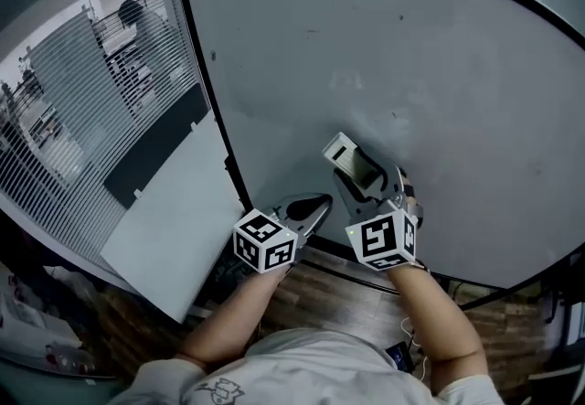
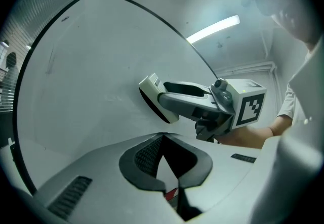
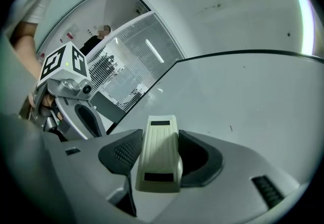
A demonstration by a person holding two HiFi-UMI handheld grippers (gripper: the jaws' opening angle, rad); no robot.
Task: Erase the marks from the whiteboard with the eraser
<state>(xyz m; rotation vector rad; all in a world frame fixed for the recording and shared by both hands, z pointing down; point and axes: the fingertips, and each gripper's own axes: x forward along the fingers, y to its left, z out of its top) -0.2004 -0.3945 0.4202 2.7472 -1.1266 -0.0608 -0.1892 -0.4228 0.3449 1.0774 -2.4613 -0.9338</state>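
head view has you standing right at the whiteboard (image 1: 411, 56) with the right gripper (image 1: 358, 173) pinching the eraser (image 1: 344, 153) by its cream plastic back. your right gripper view shows it best: the eraser sits square between the two dark pads, one on each long side. from the left gripper view its dark felt face points at the lower part of the board and looks flat on it or just shy of it, can't call it for sure.

left gripper (image 1: 309, 208) hangs low by the board's bottom edge. its pads are pressed together at the tips with nothing in them, so it's just along for the ride.

my read is you're in the wiping step itself, and probably well along. the board is mostly bare grey, with only a faint pale smudge (image 1: 345, 80) above the eraser and a few tiny specks (image 1: 395, 116) around. next move, i'd guess, is to press the felt flat and sweep up through that smudge. keep the pinch firm so the eraser doesn't twist in the pads.

containers: none that i can spot, no tray, bin or box. just a white panel (image 1: 174, 239) leaning left of the board and the wood floor (image 1: 347, 295) below.
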